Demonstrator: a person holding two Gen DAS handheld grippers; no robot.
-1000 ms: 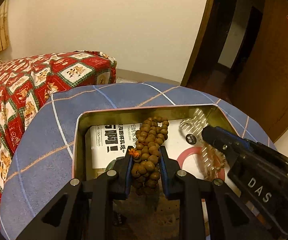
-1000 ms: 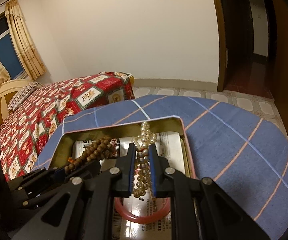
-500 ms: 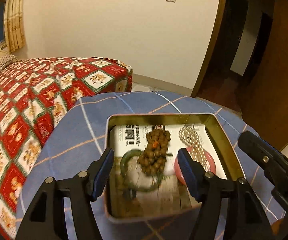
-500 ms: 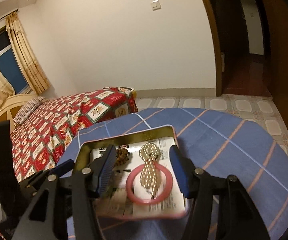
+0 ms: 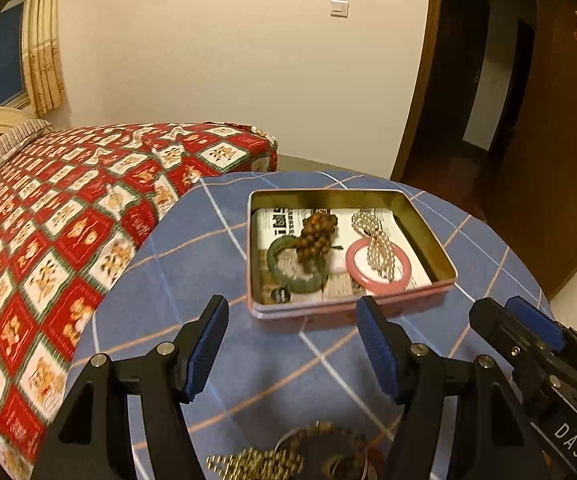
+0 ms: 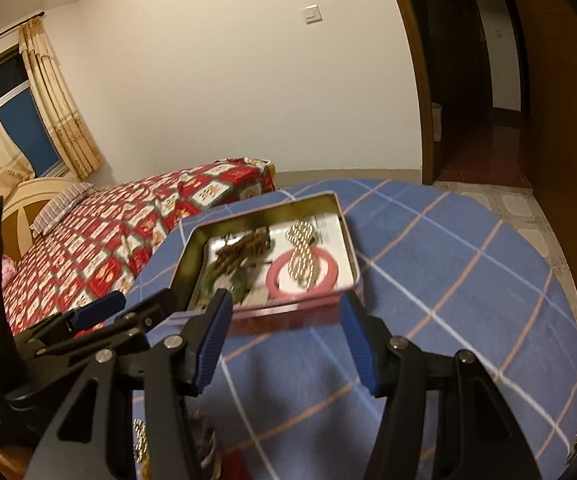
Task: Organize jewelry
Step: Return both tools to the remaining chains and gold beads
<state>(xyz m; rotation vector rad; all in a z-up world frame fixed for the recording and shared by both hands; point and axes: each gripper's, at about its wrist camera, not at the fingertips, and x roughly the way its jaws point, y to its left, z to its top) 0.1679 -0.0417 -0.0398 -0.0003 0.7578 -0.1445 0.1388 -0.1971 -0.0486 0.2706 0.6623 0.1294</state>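
Four jewelry pieces [image 5: 314, 236] lie in one tin [image 5: 352, 306].

In the middle of my left view sits the shallow pink rectangular tin [image 5: 352, 312], open. Inside it the bunched brown wooden bead string [image 5: 315, 235] lies over the green bangle [image 5: 296, 280]; the white pearl strand [image 5: 376, 242] crosses the pink bangle [image 5: 402, 282] at right.

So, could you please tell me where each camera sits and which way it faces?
Left wrist: sits on the left hand-held gripper, looks down along its open fingers at the tin of jewelry on the table; right hand-held gripper at right.
Right wrist: sits on the right hand-held gripper, open, facing the same tin; left hand-held gripper at left.
Shared: tin, bed, light switch.
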